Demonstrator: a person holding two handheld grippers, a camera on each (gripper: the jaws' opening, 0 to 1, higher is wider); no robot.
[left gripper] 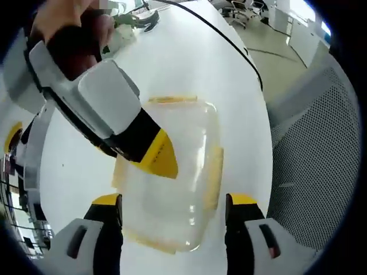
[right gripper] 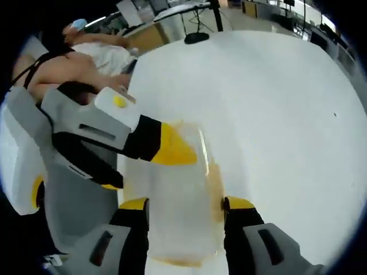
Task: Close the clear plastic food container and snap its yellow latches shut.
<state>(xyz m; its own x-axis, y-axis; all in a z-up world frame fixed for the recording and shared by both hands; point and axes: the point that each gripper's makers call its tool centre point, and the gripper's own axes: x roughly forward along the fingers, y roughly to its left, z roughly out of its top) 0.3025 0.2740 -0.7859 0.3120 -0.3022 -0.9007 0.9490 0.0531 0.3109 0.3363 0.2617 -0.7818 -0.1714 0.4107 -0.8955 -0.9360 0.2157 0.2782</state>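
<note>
At the centre of the left gripper view, one clear plastic container (left gripper: 172, 183) sits on a glossy white table (left gripper: 229, 74), its rounded lid on. Three yellow latches show along its edges: top, right (left gripper: 213, 175) and bottom. The right gripper (left gripper: 157, 157) reaches in from the upper left, its yellow tip over the lid; whether it is parted I cannot tell. The left gripper (left gripper: 175, 209) has two yellow-tipped jaws spread wide at the bottom, straddling the container. In the right gripper view, the right gripper (right gripper: 183, 209) also stands spread around the container (right gripper: 178, 206).
</note>
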